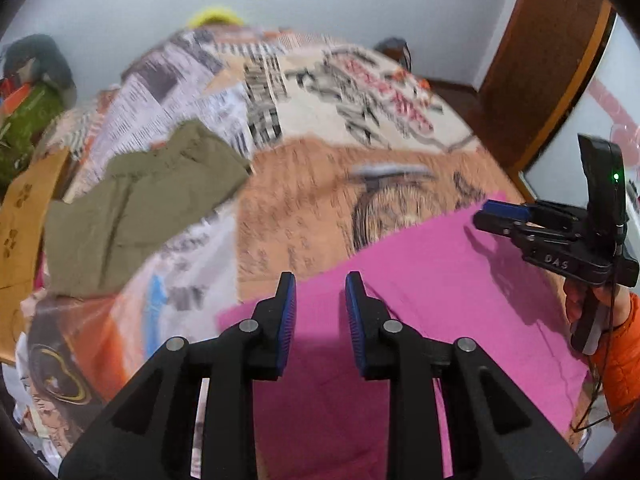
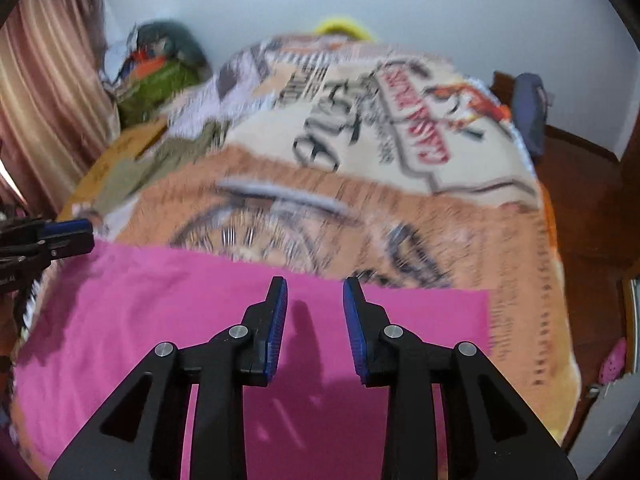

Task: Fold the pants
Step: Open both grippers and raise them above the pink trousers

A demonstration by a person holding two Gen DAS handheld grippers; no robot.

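Note:
Pink pants (image 1: 420, 292) lie flat on the printed blanket at the near edge of the bed, and fill the lower part of the right wrist view (image 2: 168, 320). My left gripper (image 1: 320, 284) is open and empty, just above the pink cloth near its left end. My right gripper (image 2: 314, 288) is open and empty above the middle of the pants. The right gripper shows in the left wrist view (image 1: 500, 210) at the right. The left gripper shows at the left edge of the right wrist view (image 2: 68, 228).
The printed blanket (image 1: 328, 92) covers the bed. Olive green pants (image 1: 136, 204) lie folded at the far left of the bed beside a tan cloth (image 1: 20, 216). A green bundle (image 2: 156, 88) sits against the back wall. A brown door (image 1: 548, 52) and floor are at right.

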